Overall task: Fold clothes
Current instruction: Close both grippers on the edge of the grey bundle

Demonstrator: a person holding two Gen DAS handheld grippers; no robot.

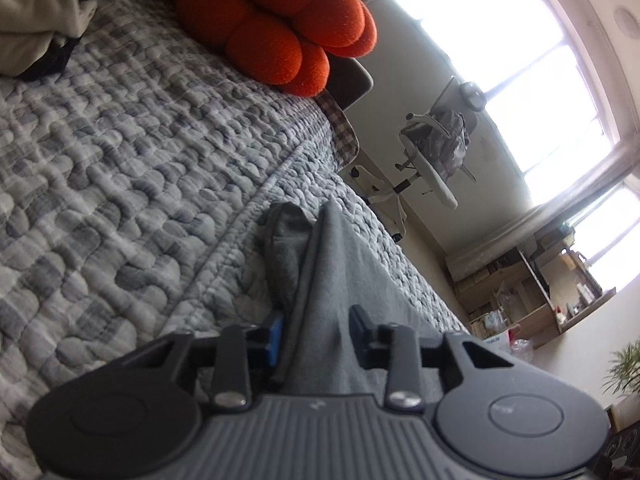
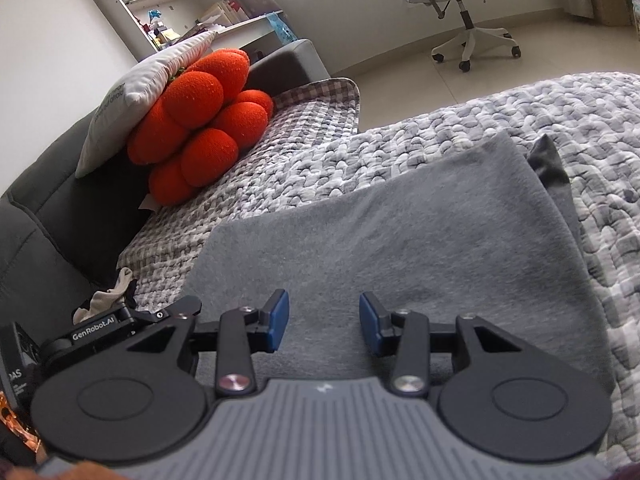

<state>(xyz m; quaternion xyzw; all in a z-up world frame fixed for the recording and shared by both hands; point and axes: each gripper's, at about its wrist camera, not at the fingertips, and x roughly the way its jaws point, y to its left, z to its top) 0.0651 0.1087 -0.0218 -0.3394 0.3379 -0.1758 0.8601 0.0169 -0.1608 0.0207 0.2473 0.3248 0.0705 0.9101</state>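
A gray garment [image 2: 400,240] lies on the quilted bedspread [image 2: 520,120] of a bed, spread as a smooth, roughly rectangular panel with straight edges. A darker corner [image 2: 546,160] pokes out from under its far right side, so it appears to be doubled over at least once.

The right gripper [image 2: 324,326] hovers low over the near part of the cloth with its blue pads apart and nothing between them.

The left gripper [image 1: 316,338] has a raised ridge of the same gray cloth [image 1: 332,264] running up between its fingers. The pads look set apart, with the hem beside the left pad, but whether they pinch the fabric cannot be told from this angle.

The cloth looks like soft, light knit jersey: limp, quick to sag and wrinkle, not slippery and not fragile. It would likely hold best when pinched at a hem or a corner through all layers, with both grippers well apart along one edge so the panel stays flat when lifted.

An orange cushion [image 2: 200,128] sits at the far left, well apart from the garment.
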